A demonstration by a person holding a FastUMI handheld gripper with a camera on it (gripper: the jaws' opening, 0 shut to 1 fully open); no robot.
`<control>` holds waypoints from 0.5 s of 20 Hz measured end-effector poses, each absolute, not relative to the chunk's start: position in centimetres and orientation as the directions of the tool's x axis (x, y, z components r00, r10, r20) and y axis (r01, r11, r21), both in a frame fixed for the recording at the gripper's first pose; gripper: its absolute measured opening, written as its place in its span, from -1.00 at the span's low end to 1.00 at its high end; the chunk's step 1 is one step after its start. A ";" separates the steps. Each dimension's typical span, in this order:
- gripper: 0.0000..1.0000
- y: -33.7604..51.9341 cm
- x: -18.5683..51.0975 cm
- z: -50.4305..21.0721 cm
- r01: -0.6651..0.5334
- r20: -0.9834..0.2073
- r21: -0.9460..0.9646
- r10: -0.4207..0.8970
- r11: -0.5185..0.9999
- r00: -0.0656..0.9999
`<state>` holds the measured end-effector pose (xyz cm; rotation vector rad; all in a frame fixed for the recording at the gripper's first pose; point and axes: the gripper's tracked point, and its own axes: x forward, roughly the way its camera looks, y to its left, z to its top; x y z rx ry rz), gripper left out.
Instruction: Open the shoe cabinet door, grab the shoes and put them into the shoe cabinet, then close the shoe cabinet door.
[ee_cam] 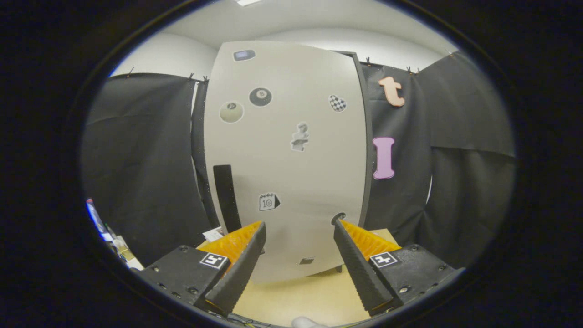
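Directly ahead, a pale shoe cabinet door (284, 155) dotted with stickers is facing the camera, its black vertical handle (226, 197) sitting just beyond the left finger. The gripper (298, 230) is hovering before it, fingers spread apart and gripping nothing. The door is looking closed, so the task is probably either just starting or just finishing; which one cannot be told. A wooden floor (300, 296) is lying below.

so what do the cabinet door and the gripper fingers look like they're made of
Cabinet door: seemingly painted or laminated board, matte off-white, flat, with stickers and a black strip handle. The open gripper has fingers of black ribbed rubber or plastic on orange plastic backing.
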<state>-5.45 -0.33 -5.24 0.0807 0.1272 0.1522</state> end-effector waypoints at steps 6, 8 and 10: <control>0.98 -3.7 -4.9 0.3 -0.078 -0.041 0.072 0.081 0.994 0.996; 0.97 -4.8 -4.9 2.0 -0.056 -0.021 0.066 0.057 0.996 0.998; 0.97 -5.4 -5.0 3.3 -0.042 -0.007 0.065 0.042 0.997 0.999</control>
